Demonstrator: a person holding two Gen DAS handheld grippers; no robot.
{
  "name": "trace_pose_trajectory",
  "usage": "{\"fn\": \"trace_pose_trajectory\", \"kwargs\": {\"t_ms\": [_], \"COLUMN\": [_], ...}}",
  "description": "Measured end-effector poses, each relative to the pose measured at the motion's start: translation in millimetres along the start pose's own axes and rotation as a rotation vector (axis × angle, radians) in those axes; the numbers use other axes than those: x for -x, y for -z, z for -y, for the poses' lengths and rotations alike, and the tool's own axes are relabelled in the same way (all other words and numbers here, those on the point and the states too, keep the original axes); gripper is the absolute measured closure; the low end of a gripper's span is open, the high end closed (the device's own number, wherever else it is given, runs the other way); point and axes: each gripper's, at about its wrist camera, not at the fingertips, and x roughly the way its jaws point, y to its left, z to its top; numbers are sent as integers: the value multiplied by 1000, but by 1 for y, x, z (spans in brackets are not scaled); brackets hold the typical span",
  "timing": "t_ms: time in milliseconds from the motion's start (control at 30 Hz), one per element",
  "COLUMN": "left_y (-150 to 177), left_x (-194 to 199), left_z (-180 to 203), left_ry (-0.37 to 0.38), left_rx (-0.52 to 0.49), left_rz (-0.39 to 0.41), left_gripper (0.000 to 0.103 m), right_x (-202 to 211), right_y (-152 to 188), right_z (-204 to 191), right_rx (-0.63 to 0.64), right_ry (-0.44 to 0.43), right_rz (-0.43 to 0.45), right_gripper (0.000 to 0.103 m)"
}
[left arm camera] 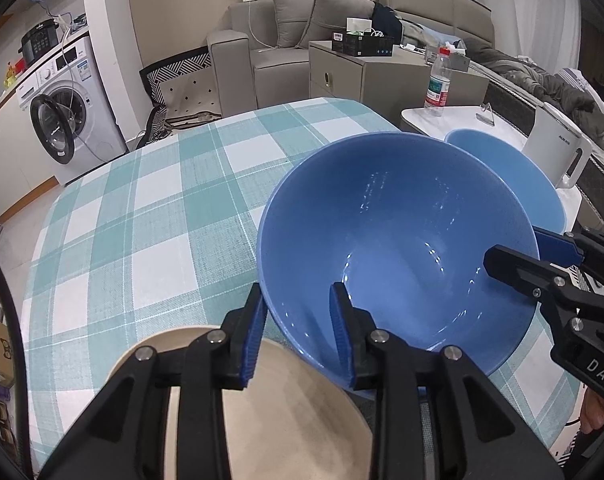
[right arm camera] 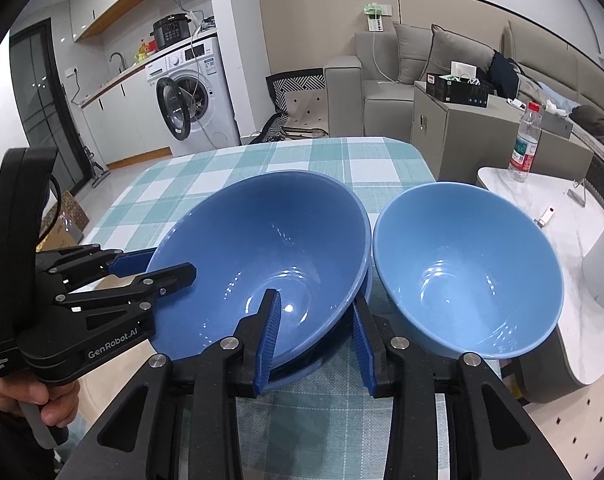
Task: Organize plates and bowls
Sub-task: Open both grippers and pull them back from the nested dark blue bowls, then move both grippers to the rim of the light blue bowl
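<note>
Two blue bowls in the left wrist view: the dark blue bowl (left arm camera: 398,248) fills the centre, half hiding the light blue bowl (left arm camera: 514,176) behind. One beige plate (left arm camera: 277,412), cut off below. Left gripper (left arm camera: 297,332) straddles the dark bowl's near rim, pads seemingly slack.

Right wrist view: right gripper (right arm camera: 318,340) straddles the same bowl's rim, released; possibly a second bowl nested underneath.

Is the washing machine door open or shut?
Open. The washing machine door swings out from the drum opening, its round dark-rimmed glass angled away from the white front in both views.
</note>
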Motion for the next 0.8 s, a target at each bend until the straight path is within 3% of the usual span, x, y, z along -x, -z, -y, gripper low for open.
{"fn": "trace_pose_trajectory", "kwargs": {"t_ms": [267, 467, 533, 567, 767, 800], "left_y": [2, 4, 4, 4, 3, 3], "left_x": [-2, -6, -6, -6, 0, 1], "left_z": [2, 4, 4, 4, -2, -3], "left_ry": [9, 29, 34, 39, 42, 47], "left_rx": [-17, -7, -2, 2, 38, 47], "left_rz": [-11, -37, -51, -52, -52, -48], "left_gripper": [64, 60, 51, 51, 43, 35], "right_x": [-4, -6, -4, -2, 12, 14], "right_y": [0, 1, 1, 0, -3, -4], "right_z": [3, 2, 3, 4, 10, 12], "right_rx": [-2, 7, -2, -10, -48, -61], "right_ry": [-4, -17, -25, -35, -52, -52], "right_rz": [-3, -16, -12, 2, 52, 61], "right_gripper": [61, 46, 27, 22, 6, 2]}}
